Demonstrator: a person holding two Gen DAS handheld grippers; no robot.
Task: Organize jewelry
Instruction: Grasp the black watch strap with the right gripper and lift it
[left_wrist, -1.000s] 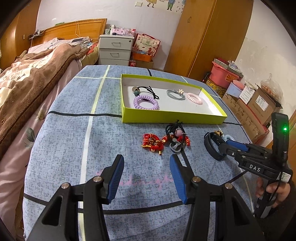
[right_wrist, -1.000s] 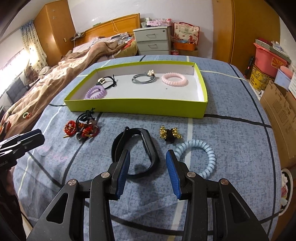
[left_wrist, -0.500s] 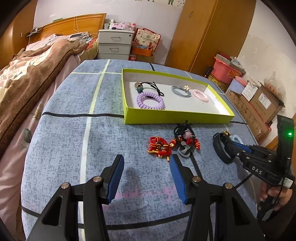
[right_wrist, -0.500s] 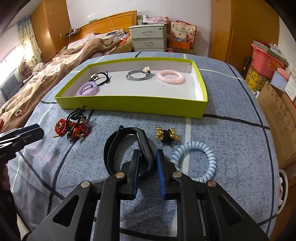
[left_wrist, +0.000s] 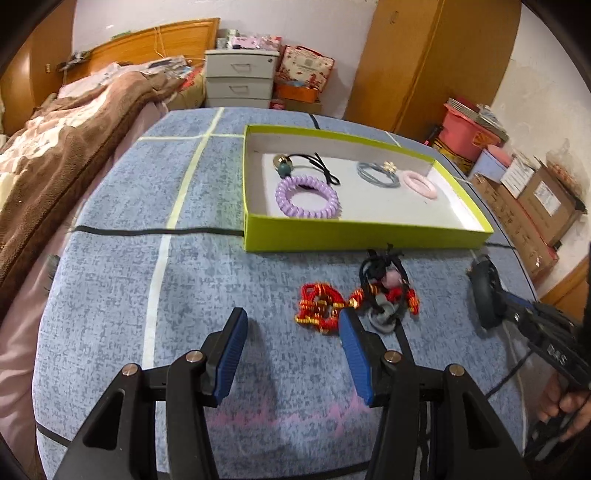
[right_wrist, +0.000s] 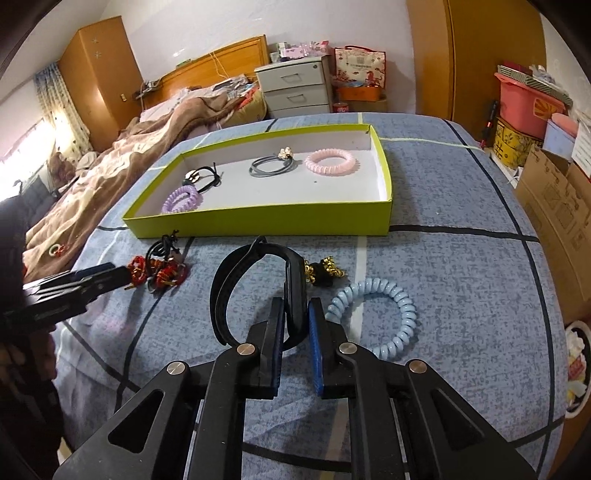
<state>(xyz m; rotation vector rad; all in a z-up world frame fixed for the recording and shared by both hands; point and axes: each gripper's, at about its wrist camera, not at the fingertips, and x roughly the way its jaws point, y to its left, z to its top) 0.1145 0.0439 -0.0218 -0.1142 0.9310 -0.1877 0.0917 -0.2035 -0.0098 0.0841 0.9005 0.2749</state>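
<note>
- Four hair ties lie in our green tray (right_wrist: 258, 221), frame centre.
- Right gripper (right_wrist: 297, 325) clamps black band (right_wrist: 221, 288); left gripper (left_wrist: 290, 354) gapes wide.
- Red cluster (left_wrist: 321, 302), blue coil (right_wrist: 384, 314) remain outside.

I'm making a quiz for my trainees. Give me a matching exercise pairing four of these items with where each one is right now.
Things:
1. black band
2. light blue coil tie
3. pink coil tie
4. red beaded bracelet

Places:
A. inside the green box
B. on the cloth just ahead of the open left gripper
C. clamped in the right gripper
D. on the cloth right of the right gripper

Pairs: 1-C, 2-D, 3-A, 4-B
</note>
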